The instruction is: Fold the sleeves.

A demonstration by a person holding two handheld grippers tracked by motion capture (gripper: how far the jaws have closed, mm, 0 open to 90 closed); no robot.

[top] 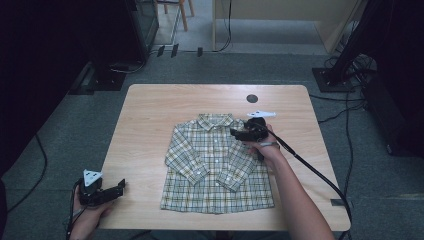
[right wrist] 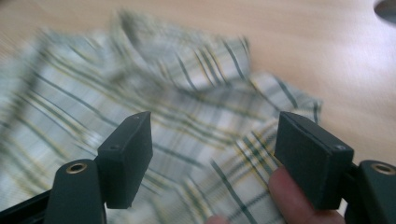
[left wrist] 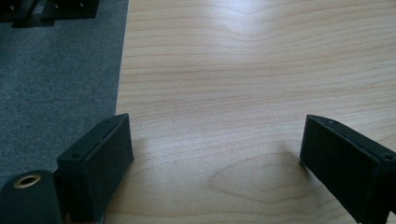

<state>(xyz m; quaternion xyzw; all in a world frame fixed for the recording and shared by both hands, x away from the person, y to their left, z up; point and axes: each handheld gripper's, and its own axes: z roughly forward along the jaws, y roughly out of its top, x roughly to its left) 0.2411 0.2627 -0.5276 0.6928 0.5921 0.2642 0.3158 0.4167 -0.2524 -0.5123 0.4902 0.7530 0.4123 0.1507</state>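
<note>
A small checked shirt (top: 215,160) in white, green and yellow lies flat and face up in the middle of the wooden table (top: 150,110), collar to the far side and both sleeves folded in over the front. My right gripper (top: 234,133) hovers over the shirt's right shoulder, its jaws pointing left and open. In the right gripper view the jaws (right wrist: 215,121) stand apart above the blurred shirt (right wrist: 187,93), with nothing pinched between them. My left gripper (top: 120,187) rests at the table's front left corner, open over bare wood (left wrist: 217,126).
A round dark cable hole (top: 252,98) sits near the table's far edge. The right gripper's cable (top: 320,175) trails over the table's right side. Grey carpet surrounds the table, with dark stands and cables at the left (top: 107,75) and right (top: 345,75).
</note>
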